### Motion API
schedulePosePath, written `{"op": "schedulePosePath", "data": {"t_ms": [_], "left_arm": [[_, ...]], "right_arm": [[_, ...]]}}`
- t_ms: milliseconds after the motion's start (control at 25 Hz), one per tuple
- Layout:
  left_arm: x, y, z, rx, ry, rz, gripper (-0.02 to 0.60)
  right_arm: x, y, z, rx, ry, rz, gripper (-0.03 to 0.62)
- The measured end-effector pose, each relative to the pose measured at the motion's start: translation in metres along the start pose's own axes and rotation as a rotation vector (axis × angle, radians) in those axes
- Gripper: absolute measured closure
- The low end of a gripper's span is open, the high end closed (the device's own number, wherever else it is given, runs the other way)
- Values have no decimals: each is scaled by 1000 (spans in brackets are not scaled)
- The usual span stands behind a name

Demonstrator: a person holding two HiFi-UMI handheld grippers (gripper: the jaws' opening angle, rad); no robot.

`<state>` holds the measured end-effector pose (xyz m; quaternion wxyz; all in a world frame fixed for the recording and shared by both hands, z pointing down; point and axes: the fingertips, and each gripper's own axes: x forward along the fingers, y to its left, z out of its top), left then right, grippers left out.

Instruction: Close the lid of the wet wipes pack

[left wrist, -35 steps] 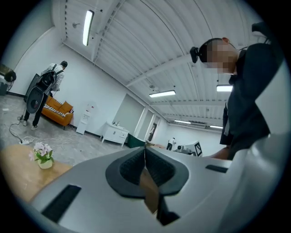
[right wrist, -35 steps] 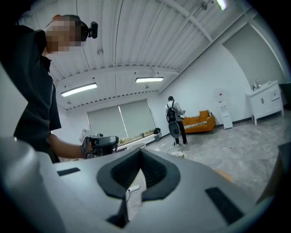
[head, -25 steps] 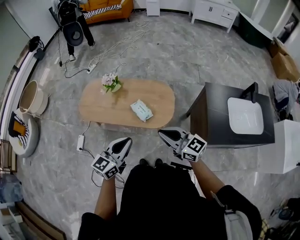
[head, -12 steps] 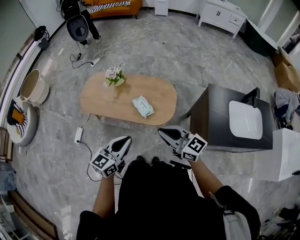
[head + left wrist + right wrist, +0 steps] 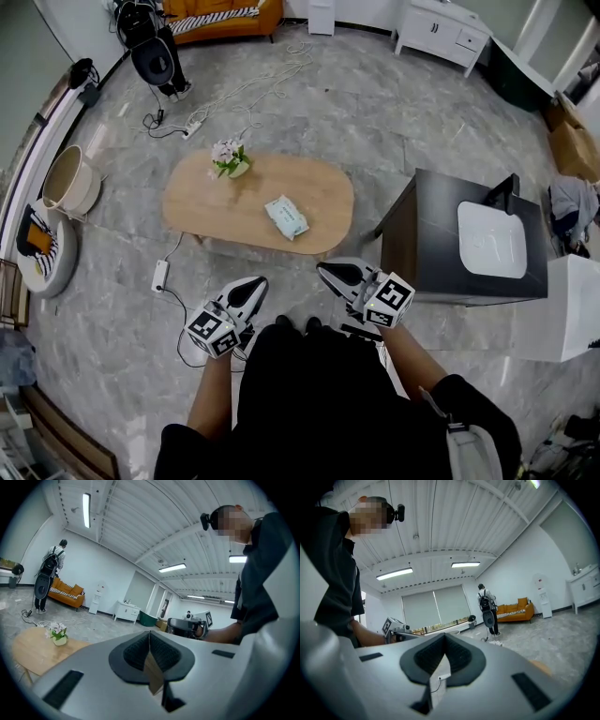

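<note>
The wet wipes pack (image 5: 285,217), pale blue-green and white, lies flat near the middle of the oval wooden table (image 5: 202,208) in the head view; its lid state is too small to make out. My left gripper (image 5: 253,287) hangs over the floor in front of the table, well short of the pack, jaws shut with nothing between them. My right gripper (image 5: 326,273) is level with it to the right, also shut and empty. Seen from the left gripper view, the left gripper (image 5: 149,637) points above the table (image 5: 33,648). The right gripper (image 5: 444,639) points across the room.
A small pot of flowers (image 5: 228,159) stands at the table's far left end. A dark cabinet with a white basin (image 5: 490,235) stands right of the table. A power strip and cables (image 5: 160,277) lie on the floor by the left gripper. Another person (image 5: 155,45) stands by an orange sofa.
The view has shifted slightly, so the table and pack sit a little closer. Both grippers stay shut in about the same place in front of me.
</note>
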<state>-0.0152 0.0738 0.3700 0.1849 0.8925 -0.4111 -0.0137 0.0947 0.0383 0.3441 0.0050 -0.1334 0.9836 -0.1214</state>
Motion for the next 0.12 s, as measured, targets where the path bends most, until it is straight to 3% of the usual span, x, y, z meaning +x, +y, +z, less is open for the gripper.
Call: {"op": "schedulePosePath", "data": {"t_ms": [120], "left_arm": [[0, -2, -5, -5, 6, -1, 565]], "right_arm": [[-5, 0, -4, 3, 12, 1, 585]]}}
